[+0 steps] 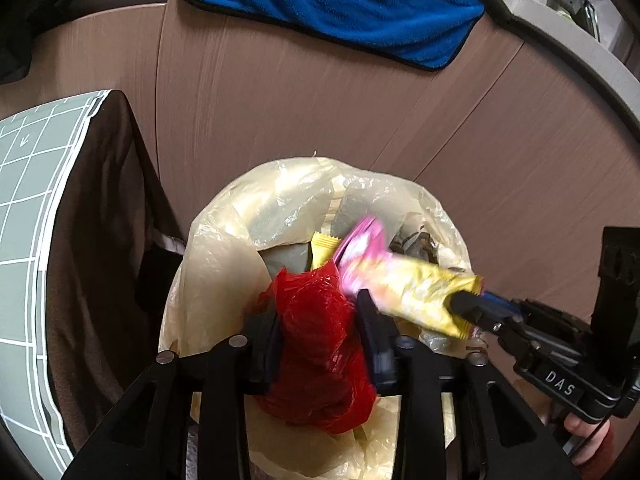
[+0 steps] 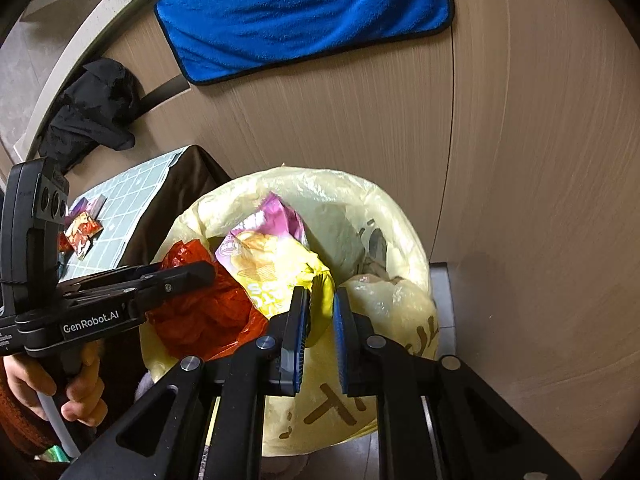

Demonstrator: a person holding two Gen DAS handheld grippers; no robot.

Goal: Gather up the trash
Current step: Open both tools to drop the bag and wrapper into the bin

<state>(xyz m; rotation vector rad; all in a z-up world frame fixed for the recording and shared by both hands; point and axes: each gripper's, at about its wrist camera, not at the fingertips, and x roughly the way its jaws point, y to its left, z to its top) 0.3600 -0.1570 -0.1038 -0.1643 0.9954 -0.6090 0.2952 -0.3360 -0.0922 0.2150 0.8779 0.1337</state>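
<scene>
A bin lined with a pale yellow plastic bag (image 1: 224, 248) (image 2: 400, 216) stands on the floor below both grippers. My left gripper (image 1: 318, 308) (image 2: 200, 270) is shut on a crumpled red plastic bag (image 1: 320, 344) (image 2: 200, 316) and holds it over the bin's mouth. My right gripper (image 2: 322, 300) (image 1: 466, 306) has its pads a little apart with the edge of a yellow and pink snack wrapper (image 2: 272, 264) (image 1: 412, 292) between them, also over the bin. A small yellow wrapper (image 1: 322, 250) lies inside the bin.
A low table with a green grid cutting mat (image 1: 24, 216) (image 2: 132, 204) stands left of the bin, with small wrappers (image 2: 82, 232) on it. A blue towel (image 1: 332, 4) (image 2: 304, 12) lies on the wood floor beyond. A black garment (image 2: 96, 108) lies at far left.
</scene>
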